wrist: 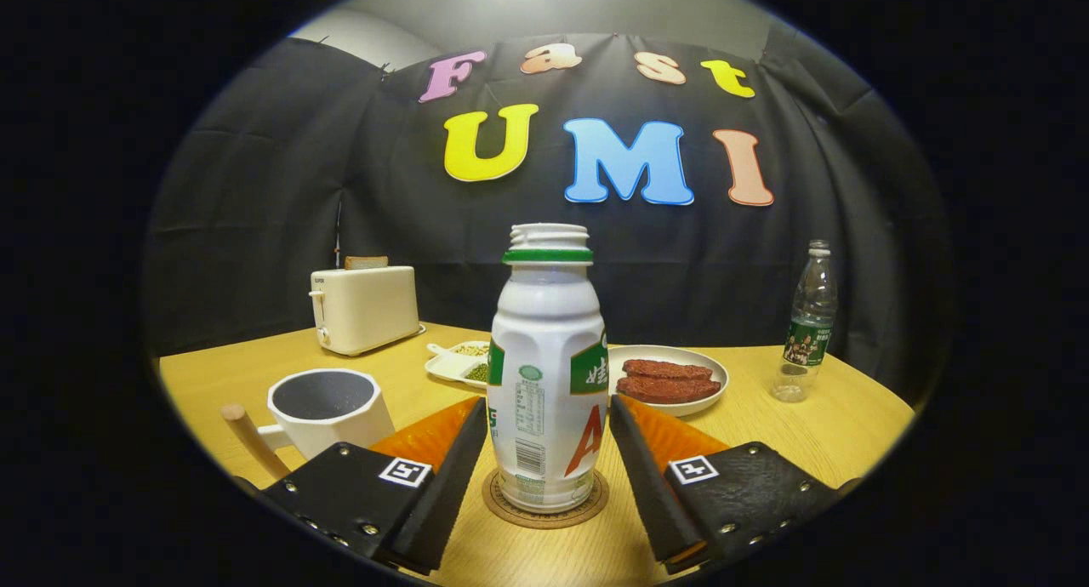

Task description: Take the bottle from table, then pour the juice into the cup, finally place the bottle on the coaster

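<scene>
Between parted fingers [549, 459] bottle [547, 383] on coaster [545, 506], untouched, cup [327, 408] left, plate [672, 381] behind

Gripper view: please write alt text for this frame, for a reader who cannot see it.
A white bottle with its cap off stands upright on a round coaster between the gripper's open fingers, which flank it with a small gap on each side. Beyond them on the wooden table are a white cup, a toaster, a plate and a clear bottle.
</scene>
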`<act>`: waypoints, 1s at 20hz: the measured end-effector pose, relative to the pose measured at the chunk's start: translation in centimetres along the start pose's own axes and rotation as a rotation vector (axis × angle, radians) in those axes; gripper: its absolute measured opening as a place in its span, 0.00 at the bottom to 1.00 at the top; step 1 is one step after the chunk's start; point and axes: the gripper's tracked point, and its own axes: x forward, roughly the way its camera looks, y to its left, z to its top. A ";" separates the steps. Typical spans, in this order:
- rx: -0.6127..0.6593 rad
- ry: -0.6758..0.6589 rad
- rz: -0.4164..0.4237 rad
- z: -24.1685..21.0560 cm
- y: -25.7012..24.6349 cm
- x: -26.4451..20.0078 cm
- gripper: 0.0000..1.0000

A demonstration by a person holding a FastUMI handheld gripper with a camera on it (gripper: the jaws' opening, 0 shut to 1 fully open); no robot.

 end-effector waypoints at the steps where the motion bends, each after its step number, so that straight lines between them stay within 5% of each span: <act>1: 0.002 -0.014 0.001 0.2 0.0 -0.1 0.87; 10: 0.014 -0.084 0.001 1.5 -0.4 -1.0 0.87; 20: -0.031 -0.284 -0.033 11.3 -2.4 -6.7 0.86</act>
